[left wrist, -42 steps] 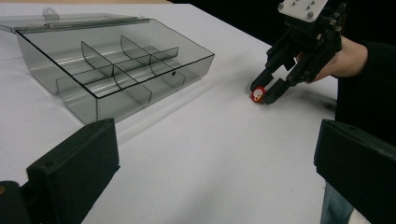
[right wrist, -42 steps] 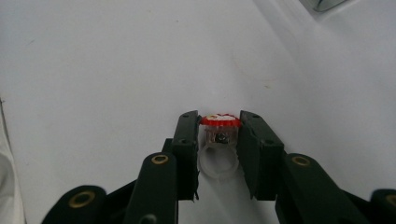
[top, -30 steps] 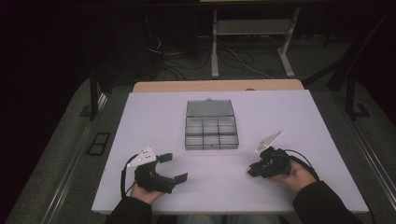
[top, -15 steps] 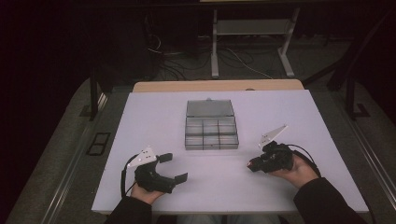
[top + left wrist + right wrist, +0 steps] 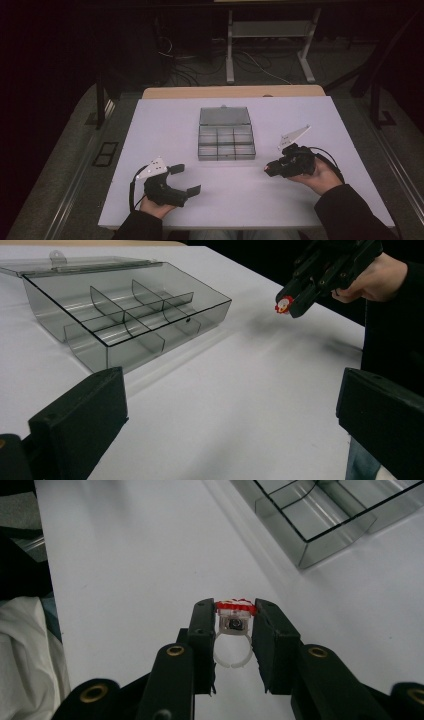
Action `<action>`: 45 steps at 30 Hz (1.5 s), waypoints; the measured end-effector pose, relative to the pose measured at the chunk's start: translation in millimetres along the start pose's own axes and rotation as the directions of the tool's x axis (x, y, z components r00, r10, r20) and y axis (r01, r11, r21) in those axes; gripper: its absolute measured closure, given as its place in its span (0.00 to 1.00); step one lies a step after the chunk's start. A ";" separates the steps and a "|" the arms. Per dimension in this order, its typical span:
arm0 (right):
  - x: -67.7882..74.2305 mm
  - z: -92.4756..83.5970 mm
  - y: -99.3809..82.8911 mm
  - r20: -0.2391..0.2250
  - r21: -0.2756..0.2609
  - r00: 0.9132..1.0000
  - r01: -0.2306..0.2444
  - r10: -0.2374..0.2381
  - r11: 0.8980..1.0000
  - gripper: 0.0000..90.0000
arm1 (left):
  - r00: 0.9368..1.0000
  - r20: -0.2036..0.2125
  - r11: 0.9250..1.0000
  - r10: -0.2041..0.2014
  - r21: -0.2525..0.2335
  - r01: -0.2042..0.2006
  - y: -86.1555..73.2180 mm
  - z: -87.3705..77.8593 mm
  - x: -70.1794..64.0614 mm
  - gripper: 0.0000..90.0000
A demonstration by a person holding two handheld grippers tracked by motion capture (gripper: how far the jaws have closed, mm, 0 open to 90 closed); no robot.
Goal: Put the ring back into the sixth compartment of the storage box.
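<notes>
- While the right gripper (image 5: 235,622) is pinching a small toy ring (image 5: 233,630) between its jaws, the pickup is looking done and the placing is remaining, by my judgement.
- The ring is hanging above the white table (image 5: 165,125), just in front of the clear compartment box (image 5: 226,141), whose lid is lying open and whose cells are looking empty.
- The ring's red-and-white top is pointing away from the hand, toward the box side; its open white band is facing back along the jaws, so its long axis is running along the gripper.
- The left gripper (image 5: 186,179) is resting near the table's front edge, jaws spread wide and gripping nothing.
</notes>
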State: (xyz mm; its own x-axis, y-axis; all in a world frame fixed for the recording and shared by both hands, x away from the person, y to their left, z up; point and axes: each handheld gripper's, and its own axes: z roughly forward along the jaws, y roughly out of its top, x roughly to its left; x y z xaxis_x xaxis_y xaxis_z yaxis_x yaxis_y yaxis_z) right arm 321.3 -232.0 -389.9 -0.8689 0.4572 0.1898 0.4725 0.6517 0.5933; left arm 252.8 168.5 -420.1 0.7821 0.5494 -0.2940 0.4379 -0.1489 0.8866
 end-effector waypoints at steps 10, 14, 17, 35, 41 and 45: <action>-1.4 -9.7 15.1 0.008 -0.019 1.000 0.016 -0.016 1.000 0.79 | 1.000 0.002 1.000 0.001 -0.001 -0.001 0.0 0.2 -0.3 0.00; -2.0 -12.2 22.2 0.013 -0.027 1.000 0.020 -0.019 0.999 0.79 | 1.000 0.002 1.000 0.002 0.000 -0.002 0.1 -0.1 0.0 0.00; -3.3 -13.4 26.9 0.016 -0.034 1.000 0.022 -0.021 0.999 0.79 | 1.000 0.002 1.000 0.003 0.000 -0.003 0.1 -0.1 -0.1 0.00; -9.4 -9.8 54.2 0.018 -0.041 0.999 0.043 -0.042 0.998 0.79 | 1.000 0.005 1.000 0.005 -0.002 -0.005 0.3 -0.5 -0.2 0.00; -11.8 -7.9 63.4 0.020 -0.041 0.999 0.042 -0.042 0.998 0.79 | 1.000 0.004 1.000 0.006 -0.001 -0.006 0.4 -0.8 0.0 0.00; -14.9 -5.3 69.9 0.025 -0.035 0.999 0.044 -0.043 0.998 0.79 | 1.000 0.007 1.000 0.001 -0.004 -0.001 0.2 -1.2 -0.7 0.00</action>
State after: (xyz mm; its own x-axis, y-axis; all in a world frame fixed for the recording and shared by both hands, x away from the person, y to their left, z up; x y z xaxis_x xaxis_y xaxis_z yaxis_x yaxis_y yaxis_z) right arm 366.5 -196.5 -347.0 -0.8844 0.4438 0.1447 0.4287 0.6496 0.6278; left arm 251.7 169.1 -419.3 0.7857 0.5437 -0.2951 0.4350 -0.1463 0.8885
